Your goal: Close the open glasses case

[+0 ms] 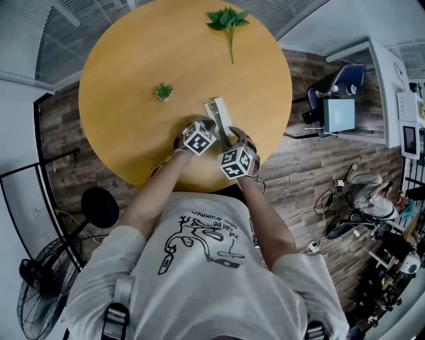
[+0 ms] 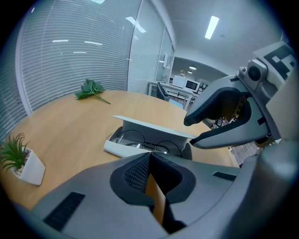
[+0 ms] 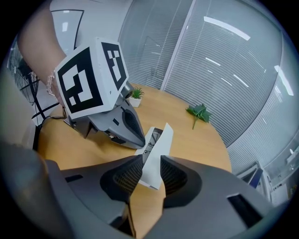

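1. White case [image 1: 221, 119] lies open on the table [image 1: 126, 60], close to the near edge, with its long side running away from me.
2. Its lid [image 3: 158, 149] stands up along the case's right side, and glasses [image 2: 149, 142] lie in the tray.
3. My right gripper [image 3: 151, 163] has its jaws about half apart. The lid's near end sits between the pads, but I see no squeeze on it.
4. My left gripper [image 2: 149, 156] has its jaws together with nothing in them. Its tip is just beside the tray's left wall.
5. Both grippers slant down at the near end of the case, close beside each other.
6. A small potted plant [image 1: 164, 91] stands left of the case, apart from it, toward the middle of the table.
7. A leafy sprig [image 1: 227, 20] lies well apart at the far edge.
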`<state>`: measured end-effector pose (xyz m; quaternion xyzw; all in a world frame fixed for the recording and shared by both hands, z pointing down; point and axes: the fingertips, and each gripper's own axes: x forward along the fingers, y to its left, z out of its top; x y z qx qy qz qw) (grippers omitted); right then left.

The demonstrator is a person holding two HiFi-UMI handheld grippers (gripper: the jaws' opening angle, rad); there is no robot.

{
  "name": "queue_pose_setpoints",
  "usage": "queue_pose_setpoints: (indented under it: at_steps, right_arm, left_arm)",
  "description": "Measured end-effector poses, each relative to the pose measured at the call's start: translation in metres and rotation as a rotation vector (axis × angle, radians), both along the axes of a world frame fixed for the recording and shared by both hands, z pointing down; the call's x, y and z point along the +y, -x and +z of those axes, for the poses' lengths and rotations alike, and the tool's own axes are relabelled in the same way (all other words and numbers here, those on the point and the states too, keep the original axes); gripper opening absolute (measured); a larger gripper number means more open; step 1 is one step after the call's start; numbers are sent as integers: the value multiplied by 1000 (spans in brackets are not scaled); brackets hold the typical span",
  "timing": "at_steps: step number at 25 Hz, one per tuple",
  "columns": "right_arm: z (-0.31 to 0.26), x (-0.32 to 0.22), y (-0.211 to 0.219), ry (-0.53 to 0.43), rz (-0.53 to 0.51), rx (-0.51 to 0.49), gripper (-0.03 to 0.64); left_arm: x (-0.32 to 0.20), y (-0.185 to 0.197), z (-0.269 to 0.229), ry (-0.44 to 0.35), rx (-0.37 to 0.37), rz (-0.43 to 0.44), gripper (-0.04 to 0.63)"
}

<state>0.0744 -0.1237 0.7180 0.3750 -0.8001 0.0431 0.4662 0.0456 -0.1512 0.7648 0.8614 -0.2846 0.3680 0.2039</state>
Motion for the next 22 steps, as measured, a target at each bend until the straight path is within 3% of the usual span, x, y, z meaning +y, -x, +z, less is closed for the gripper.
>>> queue_pose_setpoints:
  at_steps: [22]
  right_arm:
    - [5,-2,-30,22,69,27,40]
  left_arm:
    - [0,-1,0,1,-11,11,20]
